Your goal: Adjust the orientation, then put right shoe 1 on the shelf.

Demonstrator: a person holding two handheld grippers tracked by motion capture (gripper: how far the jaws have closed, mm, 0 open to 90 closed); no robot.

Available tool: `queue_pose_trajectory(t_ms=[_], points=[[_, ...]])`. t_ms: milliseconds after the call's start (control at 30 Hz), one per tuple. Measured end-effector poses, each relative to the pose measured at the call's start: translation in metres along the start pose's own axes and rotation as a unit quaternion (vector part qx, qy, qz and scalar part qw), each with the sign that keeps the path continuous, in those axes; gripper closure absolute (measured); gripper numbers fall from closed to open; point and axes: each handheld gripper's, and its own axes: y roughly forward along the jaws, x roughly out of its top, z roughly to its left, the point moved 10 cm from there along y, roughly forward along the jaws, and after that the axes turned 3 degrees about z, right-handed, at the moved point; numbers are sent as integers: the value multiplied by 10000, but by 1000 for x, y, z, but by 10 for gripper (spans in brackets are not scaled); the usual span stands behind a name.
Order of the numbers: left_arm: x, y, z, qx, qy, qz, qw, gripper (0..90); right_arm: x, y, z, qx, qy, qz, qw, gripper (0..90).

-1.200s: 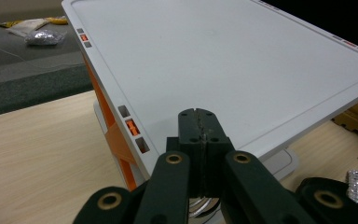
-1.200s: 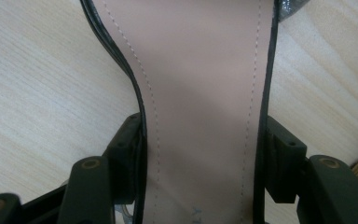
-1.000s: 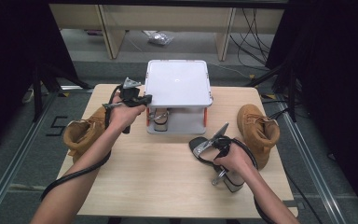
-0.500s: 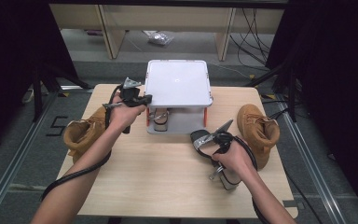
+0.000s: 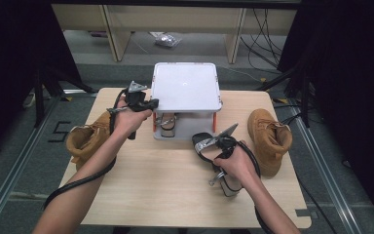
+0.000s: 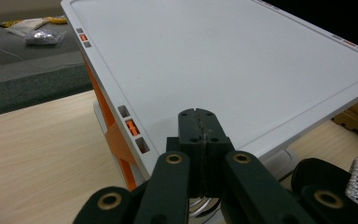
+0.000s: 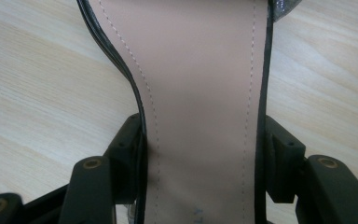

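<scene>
Now carrying second sandal toward rack

Clamped across its insole by right tool (image 7: 200, 163), black heeled sandal (image 5: 208, 145) hovering over tabletop (image 5: 165, 185), before white rack (image 5: 186, 87). Probably next: sliding in beside its mate (image 5: 168, 123). Left tool (image 6: 199, 135) closed, empty, at rack's edge.

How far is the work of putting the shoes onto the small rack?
Done: one sandal sits on the lower shelf of the rack. In hand: the right gripper clamps the second sandal on the table, near the rack. The left gripper, shut, hovers at the rack's top. Left: both brown boots beside the rack.
</scene>
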Motion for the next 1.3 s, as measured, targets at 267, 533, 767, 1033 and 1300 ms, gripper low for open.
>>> queue_pose_trajectory(t_ms=[267, 533, 767, 1033, 1300], points=[[-1, 0, 1, -23, 46, 13, 10000, 894, 6, 0, 4, 29, -24, -140, 9999, 435], [0, 0, 0, -65, -36, -49, 10000, 894, 17, -1, 15, 142, 128, -255, 9995, 434], [-1, -1, 1, -34, 33, 41, 10000, 894, 28, -1, 22, 153, 183, -326, 9992, 435], [0, 0, 0, -68, -21, -43, 10000, 894, 40, -3, 28, 150, 238, -400, 9988, 435], [0, 0, 0, -61, -19, -40, 10000, 894, 52, -1, 28, 19, 475, -489, 9977, 435]])
